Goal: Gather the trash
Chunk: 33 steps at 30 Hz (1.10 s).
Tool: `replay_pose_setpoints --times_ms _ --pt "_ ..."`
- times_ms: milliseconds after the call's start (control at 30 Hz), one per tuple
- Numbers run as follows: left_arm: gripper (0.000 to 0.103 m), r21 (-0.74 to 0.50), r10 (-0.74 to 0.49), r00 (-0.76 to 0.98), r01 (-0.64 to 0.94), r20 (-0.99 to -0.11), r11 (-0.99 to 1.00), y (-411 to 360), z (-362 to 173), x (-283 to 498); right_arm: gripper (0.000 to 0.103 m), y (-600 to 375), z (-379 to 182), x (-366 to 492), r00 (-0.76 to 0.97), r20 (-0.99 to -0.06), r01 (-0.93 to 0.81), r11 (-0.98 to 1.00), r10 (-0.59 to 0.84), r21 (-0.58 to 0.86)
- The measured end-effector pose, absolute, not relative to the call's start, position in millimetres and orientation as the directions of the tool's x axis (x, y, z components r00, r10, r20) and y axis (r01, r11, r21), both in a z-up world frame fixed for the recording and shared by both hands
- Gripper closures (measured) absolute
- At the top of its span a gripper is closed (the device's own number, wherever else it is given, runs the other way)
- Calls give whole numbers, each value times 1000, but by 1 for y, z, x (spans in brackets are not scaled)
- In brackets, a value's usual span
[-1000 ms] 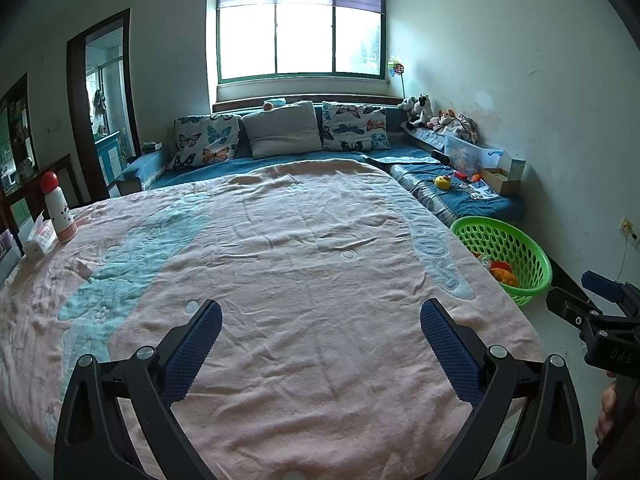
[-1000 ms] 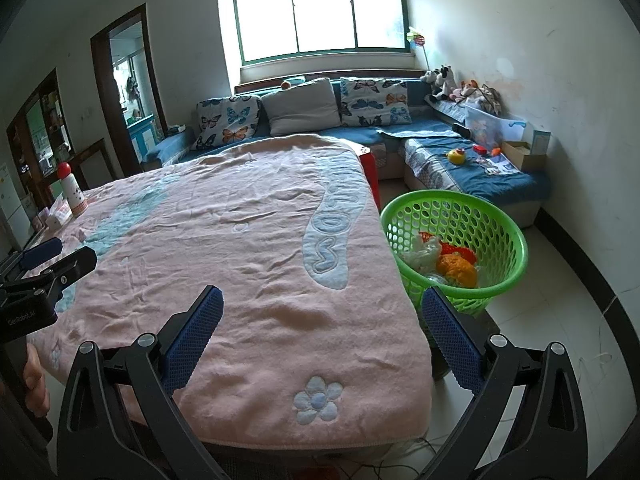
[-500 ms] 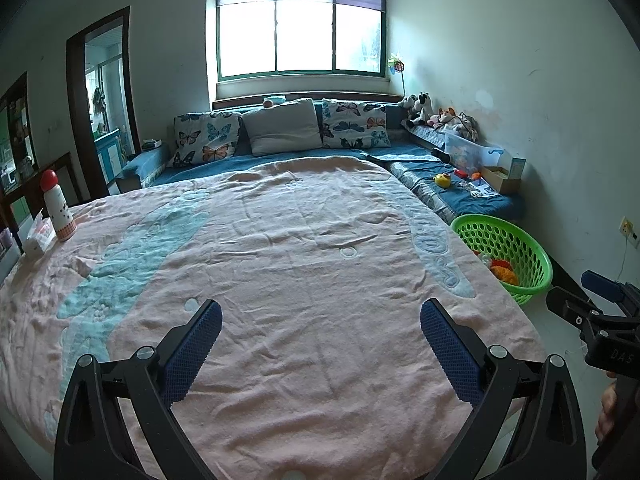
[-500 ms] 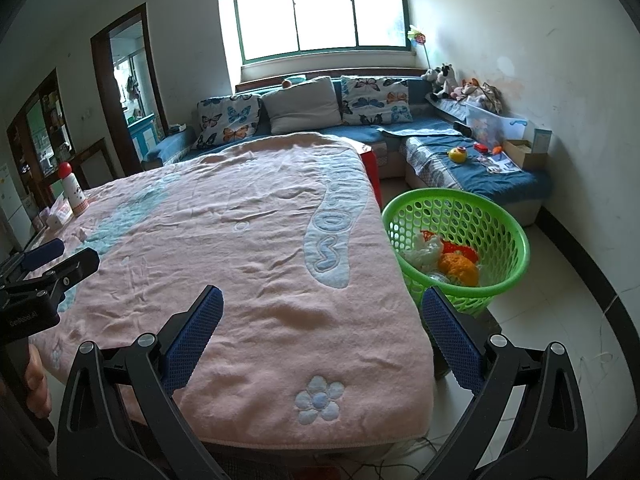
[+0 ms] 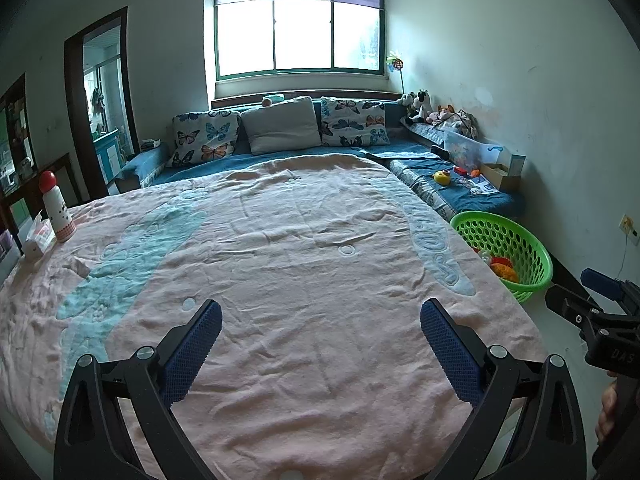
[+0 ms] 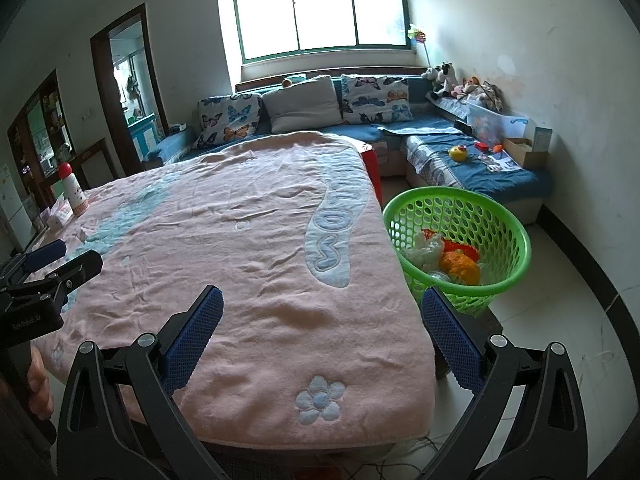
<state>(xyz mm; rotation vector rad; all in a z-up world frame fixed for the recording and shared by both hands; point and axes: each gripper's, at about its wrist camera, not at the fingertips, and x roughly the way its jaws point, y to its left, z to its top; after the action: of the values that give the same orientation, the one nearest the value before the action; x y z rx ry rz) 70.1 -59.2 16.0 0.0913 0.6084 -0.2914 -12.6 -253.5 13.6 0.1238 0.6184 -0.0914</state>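
A green plastic basket (image 6: 504, 216) stands on the floor to the right of the table and holds white, orange and red trash (image 6: 448, 258). The left wrist view shows the same basket (image 5: 532, 248) past the table's right edge. My left gripper (image 5: 320, 328) hovers open over the pink towel (image 5: 280, 260), nothing between its fingers. My right gripper (image 6: 322, 320) is open too, above the towel's near right corner (image 6: 320, 360), left of the basket. Each gripper appears at the edge of the other's view, held by a hand.
A white bottle with a red cap (image 5: 56, 208) and a tissue pack (image 5: 38, 236) sit at the table's far left. A blue sofa (image 6: 460, 160) with butterfly cushions, toys and boxes runs along the back and right wall. Tiled floor (image 6: 560, 340) lies right of the basket.
Both views have drifted very slightly; the basket sits a little lower and closer in the right wrist view. Both grippers stay open and empty.
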Motion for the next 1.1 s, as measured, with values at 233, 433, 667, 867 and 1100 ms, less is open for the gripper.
replay_pose_setpoints --times_ms 233,433,667,867,1100 --pt "7 -2 -243 780 296 -577 955 -60 15 71 4 -253 12 -11 809 -586 120 989 -45 89" --pt "7 -4 -243 778 295 -579 955 -60 13 72 4 -251 9 -11 807 -589 117 989 -43 88" --pt "7 -7 -248 775 300 -581 954 -60 12 72 4 -251 9 -11 805 -591 116 989 -41 89" --pt "7 -9 -247 774 298 -583 954 -60 9 73 4 -249 8 -9 803 -594 113 989 -37 91" --pt "7 -14 -245 769 294 -591 956 -59 7 75 4 -249 7 -9 803 -594 115 989 -38 92"
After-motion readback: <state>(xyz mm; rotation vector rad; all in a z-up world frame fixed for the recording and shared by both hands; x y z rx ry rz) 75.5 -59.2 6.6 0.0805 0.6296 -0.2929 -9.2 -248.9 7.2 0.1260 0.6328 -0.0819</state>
